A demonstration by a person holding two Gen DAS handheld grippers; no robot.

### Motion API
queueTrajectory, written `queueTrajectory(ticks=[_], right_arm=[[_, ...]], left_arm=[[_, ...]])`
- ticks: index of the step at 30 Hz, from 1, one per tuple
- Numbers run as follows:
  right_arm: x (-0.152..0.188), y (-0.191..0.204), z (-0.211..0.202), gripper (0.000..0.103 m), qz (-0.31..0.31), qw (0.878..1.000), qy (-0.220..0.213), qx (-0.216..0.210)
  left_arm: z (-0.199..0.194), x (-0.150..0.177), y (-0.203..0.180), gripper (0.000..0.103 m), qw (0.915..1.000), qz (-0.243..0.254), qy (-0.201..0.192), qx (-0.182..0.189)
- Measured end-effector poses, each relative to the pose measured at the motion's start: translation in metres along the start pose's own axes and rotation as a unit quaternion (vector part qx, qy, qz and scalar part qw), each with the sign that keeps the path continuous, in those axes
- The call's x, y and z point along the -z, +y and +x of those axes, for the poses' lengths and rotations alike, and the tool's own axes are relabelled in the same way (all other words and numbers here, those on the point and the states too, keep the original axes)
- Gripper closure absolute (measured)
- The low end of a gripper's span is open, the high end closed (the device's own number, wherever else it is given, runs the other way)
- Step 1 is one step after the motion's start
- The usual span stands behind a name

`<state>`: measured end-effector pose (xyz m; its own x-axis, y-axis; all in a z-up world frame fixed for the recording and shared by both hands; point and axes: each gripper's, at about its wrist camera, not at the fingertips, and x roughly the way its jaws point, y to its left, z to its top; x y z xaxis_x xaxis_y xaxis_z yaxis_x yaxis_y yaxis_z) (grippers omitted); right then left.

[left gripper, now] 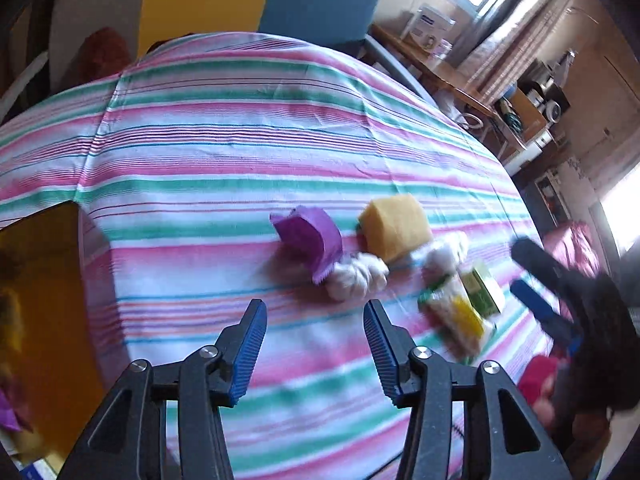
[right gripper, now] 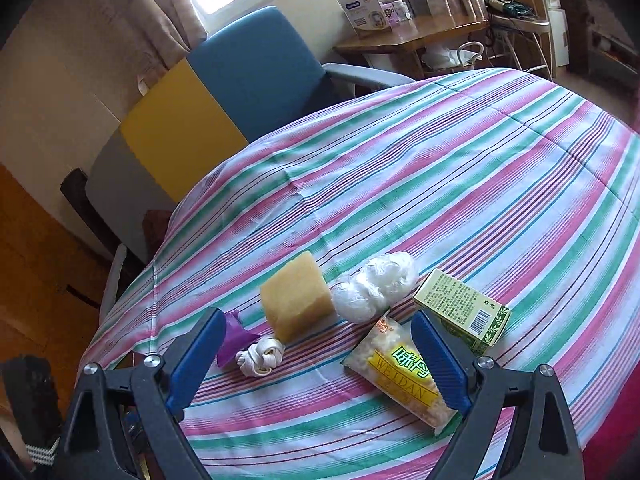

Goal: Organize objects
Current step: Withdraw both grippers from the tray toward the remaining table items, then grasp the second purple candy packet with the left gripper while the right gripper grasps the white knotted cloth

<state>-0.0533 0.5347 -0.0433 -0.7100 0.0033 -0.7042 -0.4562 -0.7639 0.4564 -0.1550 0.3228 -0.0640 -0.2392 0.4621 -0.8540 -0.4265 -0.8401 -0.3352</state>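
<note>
On the striped tablecloth (right gripper: 440, 184) lie a yellow sponge block (right gripper: 296, 298), a purple paper cup (left gripper: 310, 240), a white knotted chew (right gripper: 260, 356), a white plastic wad (right gripper: 376, 286), a yellow snack packet (right gripper: 404, 376) and a green box (right gripper: 460, 312). The sponge (left gripper: 394, 226), chew (left gripper: 356, 276), packet (left gripper: 456, 316) and box (left gripper: 482, 290) also show in the left wrist view. My left gripper (left gripper: 316, 348) is open and empty, just short of the cup and chew. My right gripper (right gripper: 320, 364) is open and empty above the chew and packet; it shows at the right in the left view (left gripper: 536, 276).
An orange box (left gripper: 44, 320) stands at the table's left edge. A blue, yellow and grey chair back (right gripper: 224, 96) stands behind the table. A wooden side table (right gripper: 412, 36) with boxes is at the far wall.
</note>
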Motion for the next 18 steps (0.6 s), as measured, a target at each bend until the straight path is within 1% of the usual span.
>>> queueTrajectory(ticks=[3, 7, 10, 11, 12, 13, 14, 17, 18], right_arm=[[0.0, 0.002, 0.002, 0.009, -0.001, 1.0, 0.006, -0.007], [0.0, 0.003, 0.003, 0.008, -0.003, 1.0, 0.009, -0.016], [0.0, 0.005, 0.003, 0.008, -0.006, 1.0, 0.01, -0.019], [0.0, 0.005, 0.004, 0.008, -0.007, 1.0, 0.01, -0.018], [0.0, 0.005, 0.005, 0.008, -0.008, 1.0, 0.011, -0.016], [0.0, 0.005, 0.006, 0.008, -0.01, 1.0, 0.013, -0.017], [0.0, 0.006, 0.006, 0.008, -0.014, 1.0, 0.016, -0.018], [0.002, 0.013, 0.008, 0.009, -0.033, 0.999, 0.017, -0.015], [0.002, 0.015, 0.009, 0.009, -0.04, 0.999, 0.018, -0.013]], left_arm=[[0.021, -0.02, 0.0, 0.047, 0.9997, -0.02, 0.0, -0.011], [0.047, -0.041, 0.003, 0.044, 0.9986, -0.048, 0.009, -0.019], [0.068, -0.052, 0.004, 0.044, 0.9979, -0.051, 0.012, -0.037], [0.078, -0.053, 0.004, 0.046, 0.9979, -0.045, 0.022, -0.039], [0.082, -0.051, 0.002, 0.047, 0.9983, -0.031, 0.021, -0.045], [0.08, -0.048, -0.003, 0.052, 0.9984, -0.008, 0.009, -0.056], [0.08, -0.044, -0.007, 0.058, 0.9984, 0.011, 0.011, -0.055], [0.072, -0.035, -0.004, 0.059, 0.999, 0.017, 0.016, -0.038], [0.069, -0.032, -0.002, 0.06, 0.999, 0.017, 0.018, -0.038]])
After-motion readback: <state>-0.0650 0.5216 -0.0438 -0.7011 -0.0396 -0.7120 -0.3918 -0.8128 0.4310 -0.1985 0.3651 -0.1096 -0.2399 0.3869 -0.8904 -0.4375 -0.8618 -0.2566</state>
